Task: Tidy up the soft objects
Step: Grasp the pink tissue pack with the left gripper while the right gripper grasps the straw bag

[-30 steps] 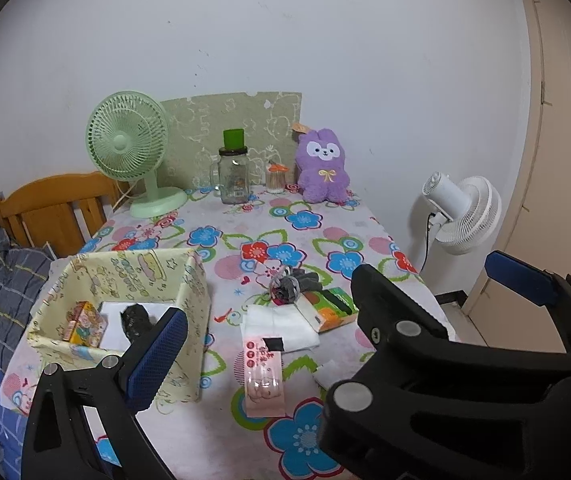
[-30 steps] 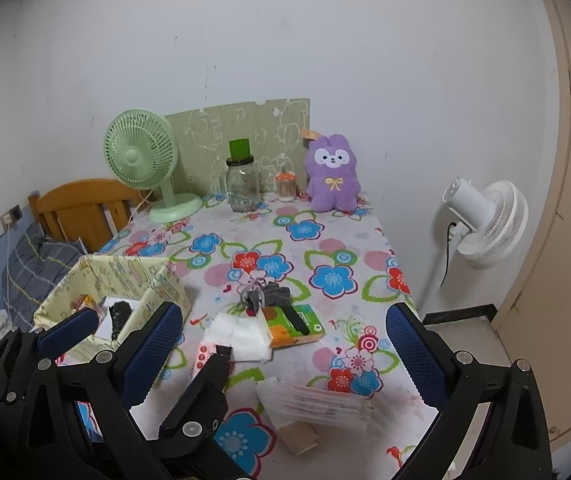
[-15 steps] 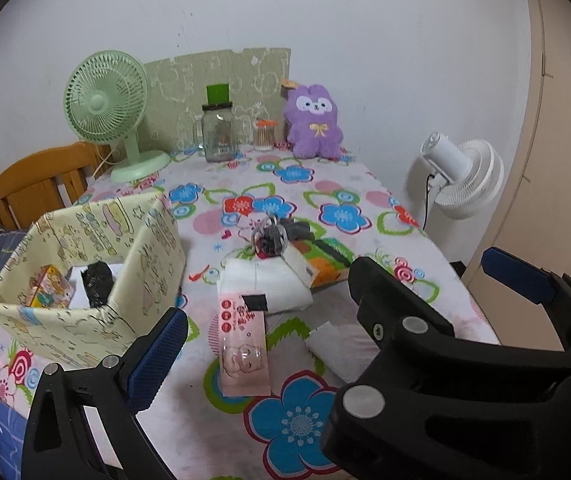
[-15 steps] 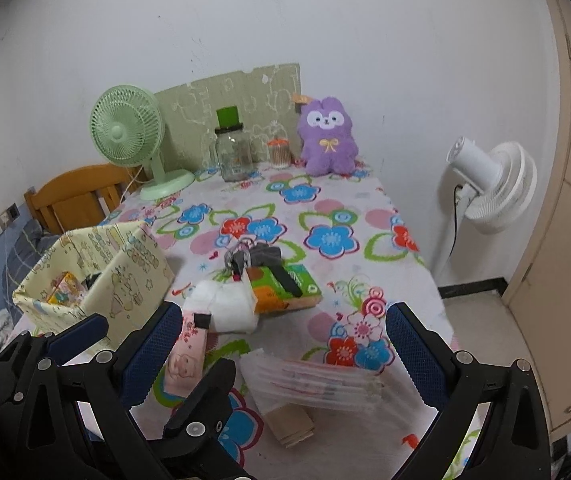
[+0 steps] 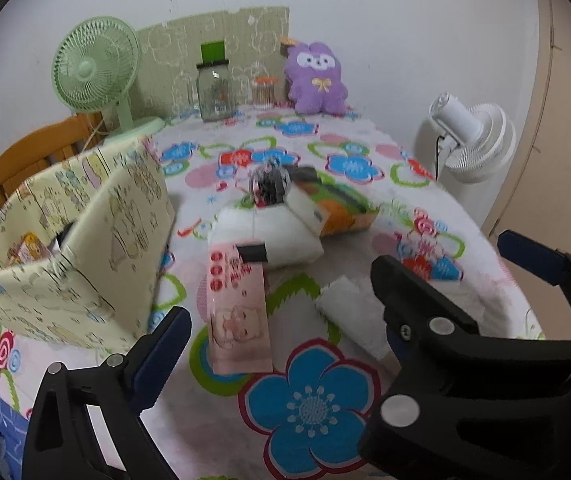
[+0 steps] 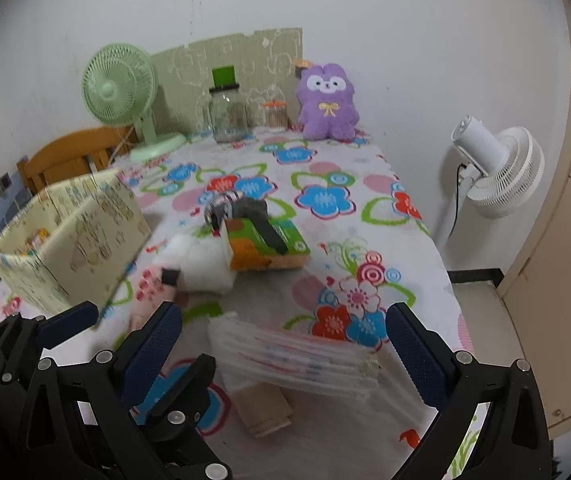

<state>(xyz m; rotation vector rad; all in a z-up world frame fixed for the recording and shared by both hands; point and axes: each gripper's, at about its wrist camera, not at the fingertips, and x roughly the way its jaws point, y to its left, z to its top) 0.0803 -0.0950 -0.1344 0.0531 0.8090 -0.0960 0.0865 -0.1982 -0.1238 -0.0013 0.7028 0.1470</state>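
Ahead of the empty left gripper (image 5: pixel 325 304), jaws wide but closing, and the wide-open empty right gripper (image 6: pixel 285 344), soft packs remain unsorted: a pink wipes packet (image 5: pixel 238 312), a white tissue pack (image 5: pixel 281 236); the cream fabric box (image 5: pixel 97 240) is barely filled.

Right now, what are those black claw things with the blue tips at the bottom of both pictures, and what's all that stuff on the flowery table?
Those claws are two grabbing tools that a person holds, one in each hand. Each tool has a small camera that looks along its two fingers, so each picture is what one tool sees.

The left tool is closing a little with nothing between its fingers. The right tool is open and empty too, above a clear plastic pack.

On the flowered tablecloth lie a pink baby-picture pack, a white soft pack, an orange and green box and a bunch of keys. A yellow fabric box stands on the left. At the back are a purple plush toy, a glass jar and a green fan.
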